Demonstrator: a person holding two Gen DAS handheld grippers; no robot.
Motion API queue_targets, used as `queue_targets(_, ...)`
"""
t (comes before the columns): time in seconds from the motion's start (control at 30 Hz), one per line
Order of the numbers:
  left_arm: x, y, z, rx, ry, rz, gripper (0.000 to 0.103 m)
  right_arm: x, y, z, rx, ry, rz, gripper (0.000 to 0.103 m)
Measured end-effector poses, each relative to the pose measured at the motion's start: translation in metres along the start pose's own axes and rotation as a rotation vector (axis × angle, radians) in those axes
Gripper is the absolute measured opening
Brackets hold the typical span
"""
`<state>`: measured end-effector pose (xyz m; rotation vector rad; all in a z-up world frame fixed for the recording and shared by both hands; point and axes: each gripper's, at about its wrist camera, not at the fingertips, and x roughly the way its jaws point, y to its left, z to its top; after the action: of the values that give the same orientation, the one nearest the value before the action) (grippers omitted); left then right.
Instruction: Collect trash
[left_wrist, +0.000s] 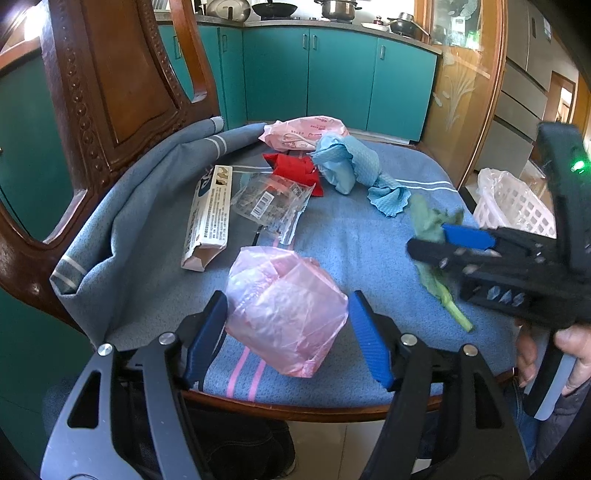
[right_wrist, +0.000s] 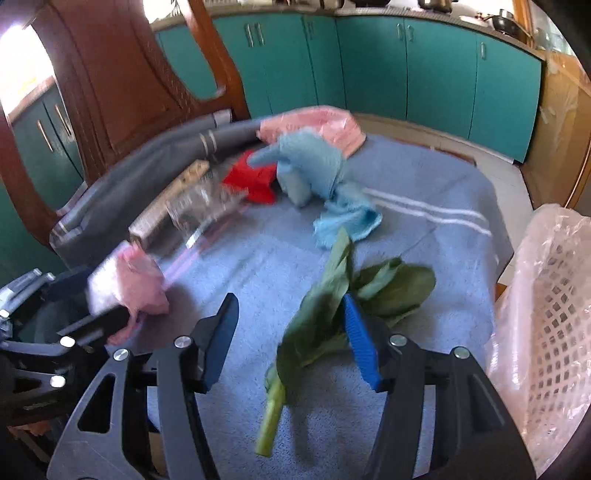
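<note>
- Your left gripper (left_wrist: 286, 339) sits at the bottom of the frame, jaws open around the pink bag (left_wrist: 286, 310), barely touching it.
- Your right gripper (right_wrist: 290, 339) is open; the green leaf (right_wrist: 332, 306) lies between its jaws, stem toward you.
- The basket (right_wrist: 554, 314) waits at the right edge.

Right wrist view smeared by motion: clear wrapper (right_wrist: 205, 201) and box (right_wrist: 173, 195) reduced to streaks, print unreadable. Pink bag (right_wrist: 129, 284) blurred, partly behind left gripper (right_wrist: 55, 332), itself cut by the left edge. Basket (right_wrist: 554, 314) cut by the right edge in both views. Leaf (left_wrist: 432, 221) partly hidden behind right gripper (left_wrist: 436, 243) in left wrist view. Print on pink packet (left_wrist: 306, 133) too small to read.
</note>
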<state>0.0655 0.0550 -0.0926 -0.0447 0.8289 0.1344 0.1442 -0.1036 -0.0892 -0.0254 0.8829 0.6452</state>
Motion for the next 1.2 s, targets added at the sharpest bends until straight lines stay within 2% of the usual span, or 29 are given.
queue_targets(0.17, 0.0, -0.003, 0.0, 0.011, -0.002, 0.007, 0.068, 0.015, -0.005, -0.005, 0.001, 0.074, -0.084, 0.058)
queue_targets(0.33, -0.002, -0.003, 0.0, 0.004, -0.002, 0.007, 0.066, 0.021, 0.006, -0.011, -0.078, 0.079, -0.155, 0.057)
queue_targets(0.37, -0.002, -0.001, 0.001, -0.002, -0.002, 0.004, 0.066, 0.021, 0.007, -0.011, -0.088, 0.075, -0.17, 0.054)
queue_targets(0.4, -0.003, 0.0, 0.001, -0.007, -0.005, 0.001, 0.065, 0.021, 0.007, -0.011, -0.095, 0.072, -0.185, 0.043)
queue_targets(0.43, -0.005, 0.001, 0.001, -0.014, -0.008, -0.001, 0.065, 0.021, 0.006, -0.011, -0.097, 0.068, -0.195, 0.036)
queue_targets(0.5, -0.008, 0.003, 0.003, -0.024, -0.019, -0.004, 0.065, 0.016, 0.001, -0.008, -0.065, 0.053, -0.153, 0.019)
queue_targets(0.57, -0.013, 0.003, 0.006, -0.028, -0.038, -0.012, 0.064, 0.008, -0.003, -0.005, -0.039, 0.02, -0.118, 0.01)
queue_targets(0.7, -0.021, -0.002, 0.011, -0.022, -0.067, -0.024, 0.064, -0.021, -0.009, 0.001, -0.019, -0.105, -0.108, 0.006)
queue_targets(0.87, -0.029, -0.018, 0.021, -0.003, -0.097, -0.055, 0.064, -0.073, -0.032, 0.01, 0.044, -0.272, -0.098, 0.006)
queue_targets(0.9, -0.031, -0.023, 0.024, 0.007, -0.108, -0.056, 0.064, -0.078, -0.038, 0.01, 0.057, -0.274, -0.087, 0.006)
queue_targets(0.93, -0.033, -0.027, 0.026, 0.017, -0.118, -0.055, 0.064, -0.079, -0.047, 0.01, 0.073, -0.244, -0.051, 0.006)
queue_targets(1.0, -0.035, -0.033, 0.031, 0.03, -0.132, -0.05, 0.064, -0.074, -0.052, 0.008, 0.088, -0.191, -0.034, 0.008)
queue_targets(1.03, -0.037, -0.036, 0.033, 0.032, -0.14, -0.05, 0.064, -0.067, -0.051, 0.006, 0.095, -0.152, -0.039, 0.011)
queue_targets(1.07, -0.038, -0.037, 0.034, 0.031, -0.143, -0.052, 0.064, -0.063, -0.048, 0.005, 0.091, -0.129, -0.038, 0.024)
queue_targets(1.1, -0.039, -0.038, 0.034, 0.028, -0.144, -0.053, 0.065, -0.055, -0.04, 0.003, 0.075, -0.104, -0.036, 0.042)
queue_targets(1.17, -0.037, -0.038, 0.033, 0.023, -0.137, -0.053, 0.065, -0.042, -0.023, -0.001, 0.027, -0.068, -0.05, 0.053)
queue_targets(1.2, -0.036, -0.037, 0.032, 0.021, -0.131, -0.053, 0.065, -0.031, -0.013, -0.002, -0.006, -0.034, -0.065, 0.053)
